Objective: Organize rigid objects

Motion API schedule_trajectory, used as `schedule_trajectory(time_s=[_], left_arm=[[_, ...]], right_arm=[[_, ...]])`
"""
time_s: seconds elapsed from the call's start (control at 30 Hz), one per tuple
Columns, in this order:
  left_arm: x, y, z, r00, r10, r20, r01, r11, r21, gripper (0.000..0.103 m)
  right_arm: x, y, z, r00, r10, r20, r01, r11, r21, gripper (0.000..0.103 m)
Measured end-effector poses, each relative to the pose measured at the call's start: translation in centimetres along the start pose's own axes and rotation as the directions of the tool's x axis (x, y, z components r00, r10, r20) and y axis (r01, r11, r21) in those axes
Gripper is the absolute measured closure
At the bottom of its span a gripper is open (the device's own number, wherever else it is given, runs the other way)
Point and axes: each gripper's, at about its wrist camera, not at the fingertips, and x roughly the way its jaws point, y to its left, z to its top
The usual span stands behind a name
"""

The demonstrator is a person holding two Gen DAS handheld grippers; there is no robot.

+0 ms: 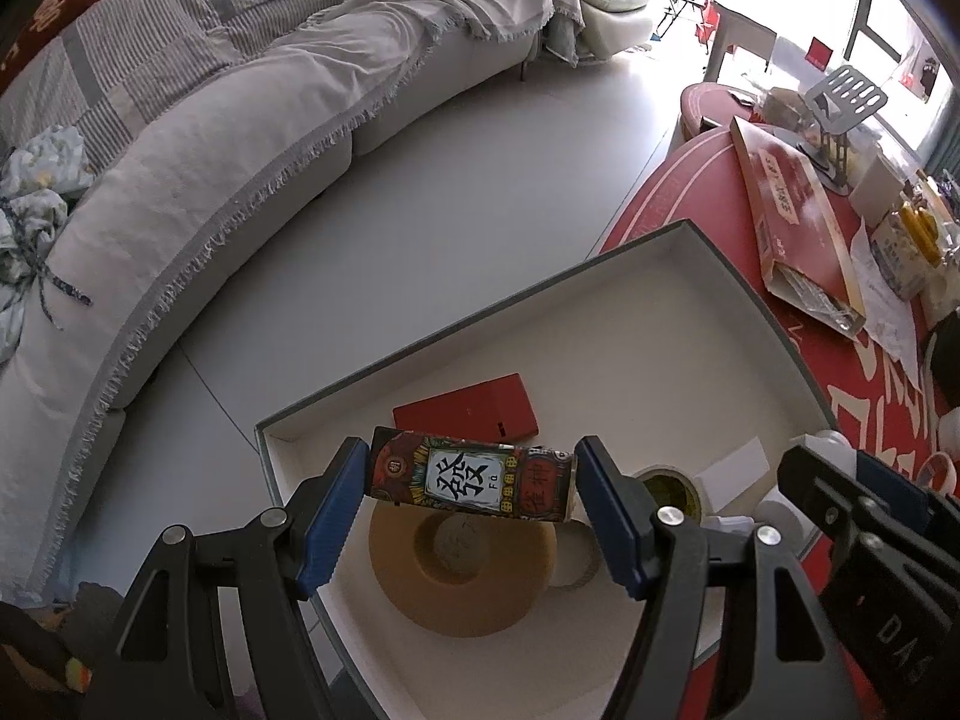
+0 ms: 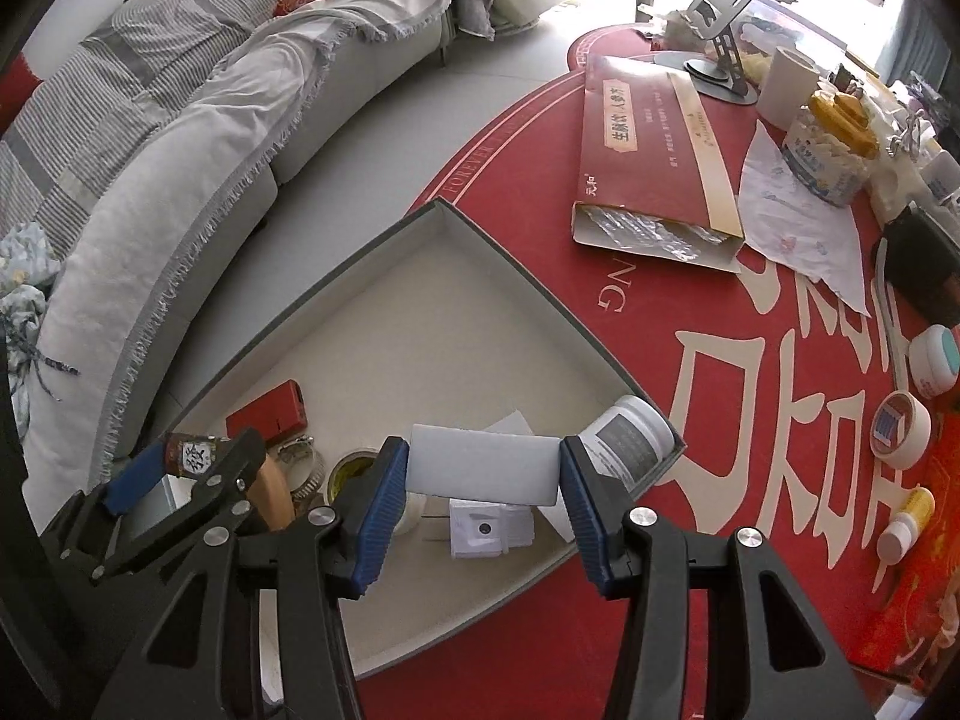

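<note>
My left gripper [image 1: 471, 483] is shut on a small patterned card box [image 1: 471, 483] with a Chinese character, held above the grey-rimmed tray [image 1: 660, 324]. The card box also shows in the right wrist view [image 2: 195, 453]. My right gripper [image 2: 483, 471] is shut on a white rectangular block [image 2: 483, 468], held over the tray's near right part [image 2: 372, 324]. In the tray lie a red box [image 1: 465, 408], a tan tape roll [image 1: 462, 576], a yellow-green tape roll [image 1: 669, 489], a white plug adapter [image 2: 489, 531] and a white jar [image 2: 630, 435].
The tray stands on a red round table [image 2: 750, 360] near its left edge. On the table are a long red carton [image 2: 648, 156], a phone stand [image 2: 720, 30], jars, a tape roll [image 2: 897, 426] and a small bottle [image 2: 906, 522]. A grey sofa [image 1: 210, 150] curves at left.
</note>
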Motion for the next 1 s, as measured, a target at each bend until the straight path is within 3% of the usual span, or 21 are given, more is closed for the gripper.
schedule_trajectory(time_s=[0.57, 0.67, 0.7, 0.73, 0.8, 0.9, 1.0], left_arm=[[1.7, -0.9, -0.5, 1.0, -0.012, -0.029, 0.014, 0.998, 0.06, 0.029], [1.8, -1.0, -0.7, 1.0, -0.013, -0.027, 0.015, 0.997, 0.073, 0.022], [1.9, -1.0, -0.7, 0.999, -0.013, -0.035, 0.015, 0.997, 0.07, 0.02], [2.0, -0.9, -0.7, 0.999, -0.019, -0.044, 0.021, 0.998, 0.063, 0.019], [1.9, -0.8, -0.9, 0.998, -0.042, -0.052, 0.045, 0.998, 0.054, 0.015], [1.3, -1.1, -1.3, 0.999, -0.033, -0.039, 0.035, 0.998, 0.058, 0.0], [0.1, -1.4, -1.9, 0.998, -0.054, -0.023, 0.055, 0.997, 0.061, 0.0]], right_arm=[[2.1, 0.0, -0.2, 0.998, -0.037, -0.044, 0.036, 0.999, -0.015, 0.051], [2.1, -0.3, -0.3, 0.998, -0.036, -0.048, 0.035, 0.999, -0.025, 0.05], [2.0, -0.4, -0.4, 0.998, -0.046, -0.044, 0.045, 0.999, -0.028, 0.046], [1.9, -0.6, -0.5, 0.997, -0.062, -0.039, 0.061, 0.998, -0.029, 0.033], [1.1, -1.6, -0.7, 0.998, -0.068, -0.013, 0.068, 0.998, -0.01, 0.019], [-0.3, -3.6, -1.1, 0.998, -0.058, 0.021, 0.057, 0.998, 0.041, 0.019], [-2.2, -6.2, -1.8, 0.991, -0.111, 0.073, 0.104, 0.99, 0.096, 0.019]])
